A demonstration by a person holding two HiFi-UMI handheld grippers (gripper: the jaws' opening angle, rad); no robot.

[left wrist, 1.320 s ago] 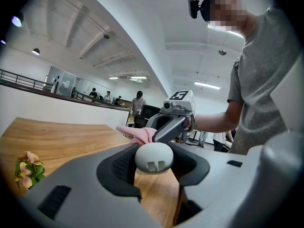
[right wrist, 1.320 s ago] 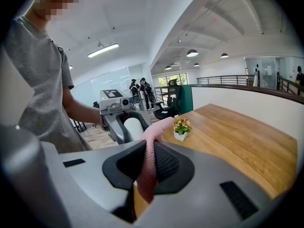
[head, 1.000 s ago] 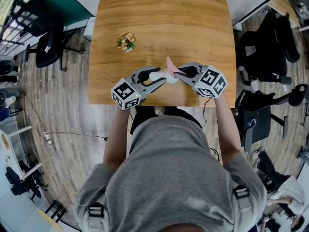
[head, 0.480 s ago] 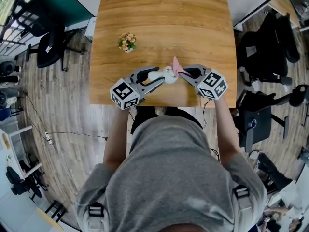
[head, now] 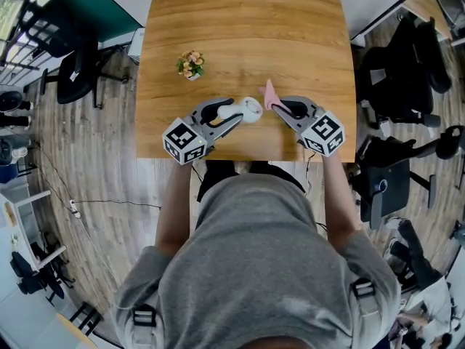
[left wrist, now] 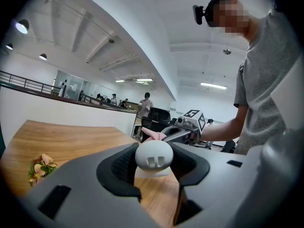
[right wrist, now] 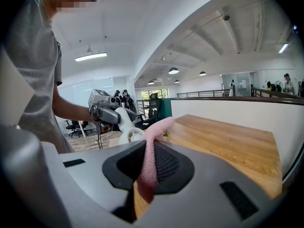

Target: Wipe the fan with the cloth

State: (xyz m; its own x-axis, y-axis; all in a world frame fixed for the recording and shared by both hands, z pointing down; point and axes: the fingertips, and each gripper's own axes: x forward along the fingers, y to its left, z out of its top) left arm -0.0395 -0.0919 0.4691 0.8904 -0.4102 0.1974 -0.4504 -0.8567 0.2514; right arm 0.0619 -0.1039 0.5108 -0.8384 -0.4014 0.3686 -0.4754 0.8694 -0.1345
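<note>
Head view: the left tongs and the right tongs meet over the near part of a wooden tabletop. A small white fan sits at the tip of the left tongs. A pink cloth sticks up from the tip of the right tongs, just beside the fan on its right side. Whether cloth and fan touch cannot be told here. A little pot of flowers stands well apart, toward the tabletop's left. The person's grey shirt fills the lower part of the picture.

Left gripper view: the left tongs stand wide apart, with both dark pads pressed against the sides of the fan's round white body, so they grip it above the tabletop. Beyond it the cloth pokes out of the right tongs, held by the person's outstretched arm. The flowers show low at the left.

Right gripper view: the right tongs are nearly closed and pinch the cloth, which runs up between the pads and flops over at the top. Just behind its upper end is the fan, carried by the left tongs. The tabletop stretches away to the right.
</note>
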